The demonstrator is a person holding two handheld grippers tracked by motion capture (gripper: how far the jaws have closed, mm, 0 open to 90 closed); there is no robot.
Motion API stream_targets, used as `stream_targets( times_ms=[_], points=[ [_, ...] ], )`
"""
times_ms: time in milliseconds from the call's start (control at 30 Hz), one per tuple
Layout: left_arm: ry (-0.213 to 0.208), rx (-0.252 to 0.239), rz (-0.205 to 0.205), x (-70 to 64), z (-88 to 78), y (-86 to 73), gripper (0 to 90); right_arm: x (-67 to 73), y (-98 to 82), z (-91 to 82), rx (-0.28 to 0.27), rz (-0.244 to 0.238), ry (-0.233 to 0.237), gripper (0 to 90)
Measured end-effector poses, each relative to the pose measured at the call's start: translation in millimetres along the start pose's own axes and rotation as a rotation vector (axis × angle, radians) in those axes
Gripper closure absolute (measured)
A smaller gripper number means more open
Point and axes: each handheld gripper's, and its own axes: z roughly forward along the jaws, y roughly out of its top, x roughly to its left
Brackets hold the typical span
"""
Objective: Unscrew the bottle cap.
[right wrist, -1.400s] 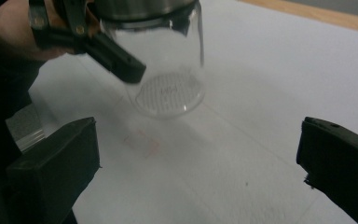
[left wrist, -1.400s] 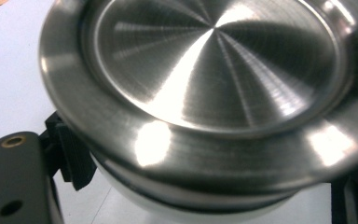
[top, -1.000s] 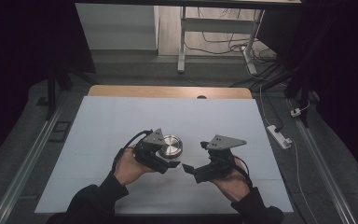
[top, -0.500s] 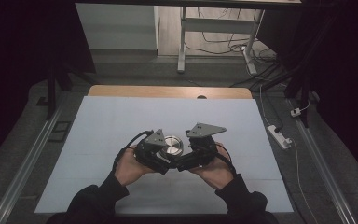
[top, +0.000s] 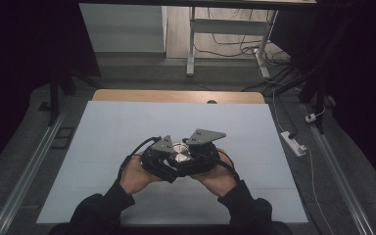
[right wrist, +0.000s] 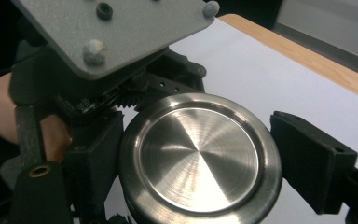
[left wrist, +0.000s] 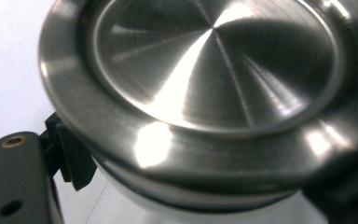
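Your left gripper [top: 169, 164] is clamped on the body of the steel tin [top: 180, 152], and that grip is what keeps the tin off the bench [top: 127, 122], with its round lid [right wrist: 198, 156] facing up towards you. In the left gripper view the brushed lid [left wrist: 214, 70] sits right against the camera, and one black jaw pad presses on the tin's wall just under the lid's rim. So that hand serves as the vice: it fixes the body so the other hand can work on the top.

Your right gripper [top: 196, 161] has just been closing, and the lid is between its jaws. In the right gripper view one jaw hugs the lid's left edge; the other black pad stands at the right edge, touching it or very nearly so, and I judge the lid gripped by its rim. The jaws come in level with the lid rather than lower on the body, which suits twisting or pulling it off.

Both your hands meet near the middle of the bench, slightly towards your side, with the grey plates of the two grippers almost touching above the tin. The white sheet on the bench lies bare around them. The lid still sits closed on the tin.
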Motion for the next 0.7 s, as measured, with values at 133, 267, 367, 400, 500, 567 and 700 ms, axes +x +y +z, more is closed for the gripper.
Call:
stream_targets(
  times_ms=[133,267,367,400,500,567,700],
  points=[
    [-0.035,-0.006,0.025,-0.2,-3.9,1.4,15.3,-6.4,1.7,-4.7,-0.018,-0.040,0.101,19.5],
    [-0.080,0.000,0.077,-2.3,-8.3,3.1,15.3,-15.1,2.2,-7.3,-0.030,-0.093,0.217,19.5],
    [-0.119,-0.007,0.094,-4.0,-8.8,3.6,15.3,-24.7,1.9,-8.1,-0.040,-0.133,0.342,19.4],
    [-0.128,-0.008,0.095,-4.3,-8.6,3.6,15.3,-26.7,1.4,-8.3,-0.046,-0.143,0.371,19.3],
    [-0.125,-0.010,0.093,-4.6,-7.3,3.2,15.3,-28.7,-0.7,-4.7,-0.037,-0.105,0.419,6.7],
    [-0.107,-0.008,0.086,-4.5,-7.3,3.3,15.3,-25.6,0.3,-6.6,-0.032,-0.098,0.385,3.5],
    [-0.046,-0.003,0.054,-2.2,-9.5,2.6,15.3,-14.0,5.7,-16.1,-0.023,-0.109,0.222,2.4]
  ],
)
